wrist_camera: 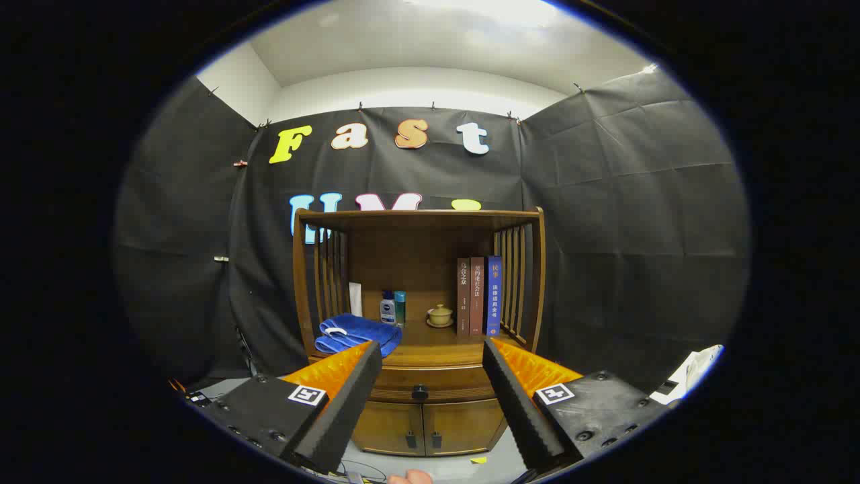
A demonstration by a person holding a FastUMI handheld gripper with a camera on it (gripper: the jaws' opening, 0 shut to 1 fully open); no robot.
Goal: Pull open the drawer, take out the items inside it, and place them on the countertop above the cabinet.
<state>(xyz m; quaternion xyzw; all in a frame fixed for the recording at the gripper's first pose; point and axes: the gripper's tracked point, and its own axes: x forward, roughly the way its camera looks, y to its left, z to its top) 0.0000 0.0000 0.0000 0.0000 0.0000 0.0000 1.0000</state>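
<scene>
Gripper view: fingers point(432, 349) spread wide, holding nothing, well short of cabinet point(418, 323). Drawer point(430, 384) shut below countertop point(437, 351); knob point(420, 390) centred between fingertips — small, round, likely to slip if pinched off-centre. Contents hidden. Countertop already crowded — blue towel point(353, 334), bottles point(392, 308), cup point(440, 314), books point(478, 296). Black cloth walls, pale floor.
</scene>
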